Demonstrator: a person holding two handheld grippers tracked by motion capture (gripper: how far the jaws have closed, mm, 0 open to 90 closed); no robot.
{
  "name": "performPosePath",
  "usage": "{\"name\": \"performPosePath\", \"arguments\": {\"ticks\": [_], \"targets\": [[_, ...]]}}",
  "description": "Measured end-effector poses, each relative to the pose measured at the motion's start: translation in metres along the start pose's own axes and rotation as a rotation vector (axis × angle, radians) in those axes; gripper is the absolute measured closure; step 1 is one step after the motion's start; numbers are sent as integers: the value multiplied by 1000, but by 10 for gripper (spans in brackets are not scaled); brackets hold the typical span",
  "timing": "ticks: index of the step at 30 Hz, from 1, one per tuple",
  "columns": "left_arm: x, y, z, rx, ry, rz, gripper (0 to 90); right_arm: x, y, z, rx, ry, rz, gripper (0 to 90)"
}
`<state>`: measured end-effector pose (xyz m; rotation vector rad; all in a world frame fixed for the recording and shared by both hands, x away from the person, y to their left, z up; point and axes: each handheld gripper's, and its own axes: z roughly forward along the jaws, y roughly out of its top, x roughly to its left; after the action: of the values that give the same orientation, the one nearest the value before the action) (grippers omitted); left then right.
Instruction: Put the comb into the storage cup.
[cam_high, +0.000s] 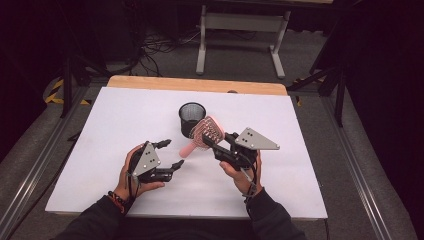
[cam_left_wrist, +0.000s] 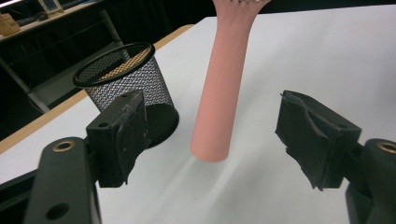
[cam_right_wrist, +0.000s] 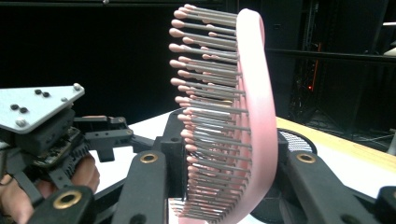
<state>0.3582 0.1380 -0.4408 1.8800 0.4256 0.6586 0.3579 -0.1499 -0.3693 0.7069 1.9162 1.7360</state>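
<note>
The pink plastic hairbrush (cam_high: 204, 135) is held clamped by its bristled head in the right tongs (cam_high: 218, 144) just beside the black wire-mesh cup (cam_high: 192, 119) near the table's (cam_high: 100, 150) far edge, the left tongs (cam_high: 170, 154) parted and empty, the drop-in judged outstanding.

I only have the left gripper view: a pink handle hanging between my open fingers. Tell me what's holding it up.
Observer: The right gripper is. Its fingers are shut on the hairbrush head, one against the bristles and the other against the back.
Operator: Now say where that head sits against the mesh cup.
Observer: In the high view the head is at the right side of the mesh cup and overlaps its rim in the picture. I cannot tell whether they touch.
</note>
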Motion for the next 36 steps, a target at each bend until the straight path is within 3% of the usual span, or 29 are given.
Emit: {"name": "performPosePath", "arguments": {"ticks": [12,18,29,36], "targets": [[16,-10,-16,-11,-30,-36,96,-5,0,-4,3,-35,-29,635],[22,-17,-26,-5,-43,-32,53,-7,1,-7,1,-43,-38,635],[32,-31,-44,0,-27,-36,42,-12,1,-10,-1,-57,-32,635],[37,-41,-59,3,-20,-60,24,-14,4,-13,-8,-66,-38,635]]}}
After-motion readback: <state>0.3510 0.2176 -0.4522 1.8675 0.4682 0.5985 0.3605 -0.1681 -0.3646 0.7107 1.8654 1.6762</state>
